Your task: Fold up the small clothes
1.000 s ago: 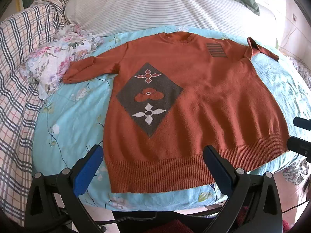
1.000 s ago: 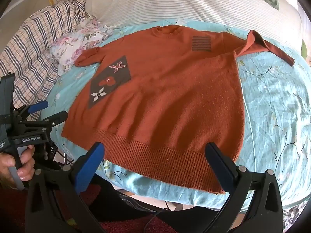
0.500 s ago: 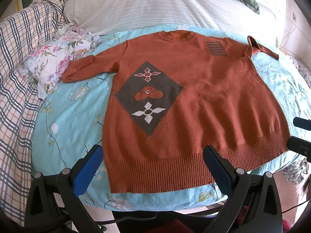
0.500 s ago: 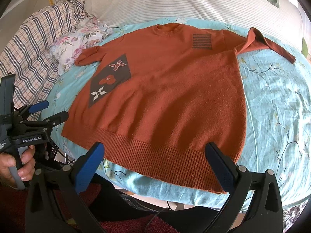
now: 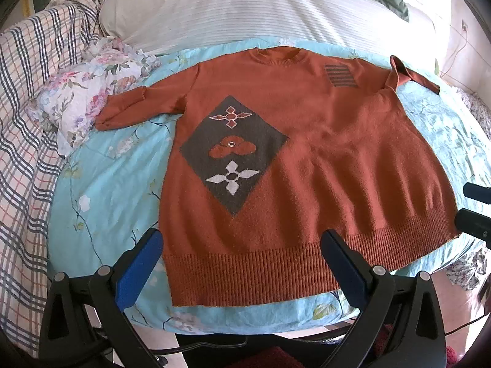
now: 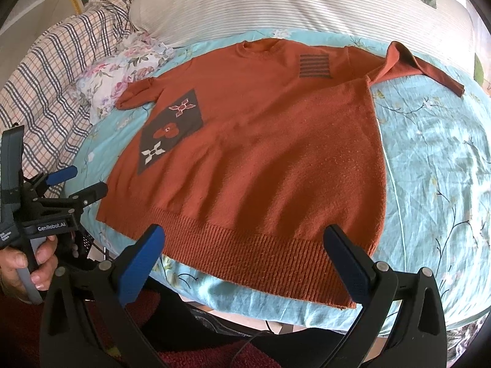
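Observation:
A rust-orange knit sweater (image 5: 307,159) (image 6: 260,159) lies flat and face up on a light blue floral sheet (image 5: 104,184), with a dark diamond patch (image 5: 233,153) on its chest and both sleeves spread out. My left gripper (image 5: 242,245) hovers open over the ribbed hem near the sweater's lower left corner, holding nothing. My right gripper (image 6: 245,245) is open above the hem toward the lower right corner. In the right wrist view the left gripper (image 6: 75,181) appears at the left, held by a hand (image 6: 27,263).
A floral cloth (image 5: 83,98) is bunched at the left sleeve's end. A plaid blanket (image 5: 21,141) lines the left side and a striped white pillow (image 5: 245,15) lies behind the collar. The bed's front edge (image 5: 245,322) runs just below the hem.
Both grippers have drifted slightly; the sweater sits a touch lower and nearer in each view. Nothing was grasped and the sweater lies as before.

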`<action>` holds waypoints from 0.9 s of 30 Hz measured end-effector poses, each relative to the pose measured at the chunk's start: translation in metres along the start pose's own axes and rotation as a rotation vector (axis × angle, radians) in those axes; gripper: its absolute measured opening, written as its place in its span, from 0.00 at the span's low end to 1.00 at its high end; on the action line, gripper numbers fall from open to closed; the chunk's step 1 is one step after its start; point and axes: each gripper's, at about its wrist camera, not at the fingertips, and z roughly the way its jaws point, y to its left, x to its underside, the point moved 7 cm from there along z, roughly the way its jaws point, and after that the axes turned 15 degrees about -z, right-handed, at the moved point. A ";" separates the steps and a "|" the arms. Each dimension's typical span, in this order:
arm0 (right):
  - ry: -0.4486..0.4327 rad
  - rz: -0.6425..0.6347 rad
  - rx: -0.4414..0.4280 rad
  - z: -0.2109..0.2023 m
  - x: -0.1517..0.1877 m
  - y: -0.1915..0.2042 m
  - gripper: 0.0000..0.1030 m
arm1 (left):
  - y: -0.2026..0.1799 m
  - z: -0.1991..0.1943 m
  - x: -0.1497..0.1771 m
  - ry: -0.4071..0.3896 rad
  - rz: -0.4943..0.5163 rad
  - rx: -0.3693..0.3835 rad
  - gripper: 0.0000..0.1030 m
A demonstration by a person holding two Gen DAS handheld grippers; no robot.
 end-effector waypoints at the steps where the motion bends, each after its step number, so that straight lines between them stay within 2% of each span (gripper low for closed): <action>1: -0.009 -0.002 0.001 0.000 -0.001 0.000 1.00 | -0.001 0.001 0.000 0.005 0.001 0.000 0.99; 9: -0.028 0.008 0.000 0.001 -0.002 -0.002 1.00 | -0.003 0.005 0.002 0.035 0.002 0.005 0.99; 14: 0.002 0.032 -0.007 0.004 0.000 -0.008 1.00 | -0.002 0.011 0.001 0.056 0.005 0.000 0.99; 17: -0.001 0.040 -0.003 0.006 0.000 -0.012 1.00 | -0.003 0.016 -0.002 0.037 -0.003 0.011 0.99; 20: -0.011 0.034 0.017 0.008 -0.001 -0.018 1.00 | -0.004 0.022 -0.003 0.056 -0.013 0.022 0.99; 27: -0.001 0.064 0.003 0.016 0.000 -0.029 1.00 | -0.010 0.034 -0.007 0.074 -0.020 0.031 0.99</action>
